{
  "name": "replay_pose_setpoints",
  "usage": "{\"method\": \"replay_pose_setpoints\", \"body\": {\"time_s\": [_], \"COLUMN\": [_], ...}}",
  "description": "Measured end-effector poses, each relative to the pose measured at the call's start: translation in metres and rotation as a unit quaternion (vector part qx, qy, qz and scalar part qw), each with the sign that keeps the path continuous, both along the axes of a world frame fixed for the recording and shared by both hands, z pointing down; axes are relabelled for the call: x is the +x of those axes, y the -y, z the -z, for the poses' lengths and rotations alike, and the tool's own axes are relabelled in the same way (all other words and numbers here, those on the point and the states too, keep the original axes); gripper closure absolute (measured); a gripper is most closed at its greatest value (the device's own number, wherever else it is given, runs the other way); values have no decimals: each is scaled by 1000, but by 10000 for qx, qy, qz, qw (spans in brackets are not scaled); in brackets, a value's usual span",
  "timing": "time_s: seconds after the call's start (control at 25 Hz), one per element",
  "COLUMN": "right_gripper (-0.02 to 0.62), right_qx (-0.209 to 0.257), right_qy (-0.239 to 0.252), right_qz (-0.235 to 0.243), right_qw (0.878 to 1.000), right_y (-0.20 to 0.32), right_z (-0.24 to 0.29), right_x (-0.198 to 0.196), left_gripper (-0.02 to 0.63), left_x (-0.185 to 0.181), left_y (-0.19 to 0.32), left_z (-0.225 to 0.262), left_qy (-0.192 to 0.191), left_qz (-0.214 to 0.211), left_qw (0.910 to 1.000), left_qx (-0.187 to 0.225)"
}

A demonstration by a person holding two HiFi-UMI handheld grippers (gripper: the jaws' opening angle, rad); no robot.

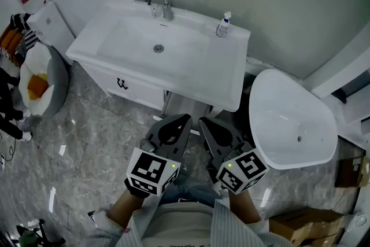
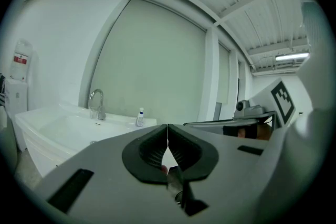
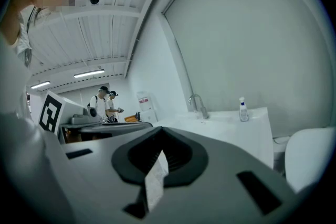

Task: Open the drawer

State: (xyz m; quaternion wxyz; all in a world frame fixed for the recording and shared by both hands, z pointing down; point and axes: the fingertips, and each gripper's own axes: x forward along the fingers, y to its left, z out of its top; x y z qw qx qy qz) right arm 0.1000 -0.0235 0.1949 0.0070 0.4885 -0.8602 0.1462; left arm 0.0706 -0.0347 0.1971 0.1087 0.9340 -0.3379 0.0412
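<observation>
White drawer [image 1: 139, 91], showing a black handle [image 1: 122, 84], is sitting shut under the sink [image 1: 173, 49], at ten o'clock from the left gripper [image 1: 184, 120]. It and the right gripper [image 1: 203, 122] are hanging with jaws squeezed together, holding nothing.

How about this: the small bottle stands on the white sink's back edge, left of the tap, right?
Not quite. The small bottle stands on the white sink's back edge, but to the right of the tap, as the head view shows.
</observation>
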Motion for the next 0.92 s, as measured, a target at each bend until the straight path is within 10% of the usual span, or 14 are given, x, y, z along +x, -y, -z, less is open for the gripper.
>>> {"method": "replay_pose_setpoints", "body": {"time_s": [0.92], "right_gripper": [588], "right_qx": [-224], "right_qy": [279], "right_qz": [26], "right_qw": [9994], "right_y": [2], "right_z": [-18], "right_x": [1], "left_gripper": [589], "left_x": [-7], "left_y": [4], "left_z": [-9], "left_qy": [99], "left_qz": [157], "left_qw": [9998], "left_qx": [-50]}}
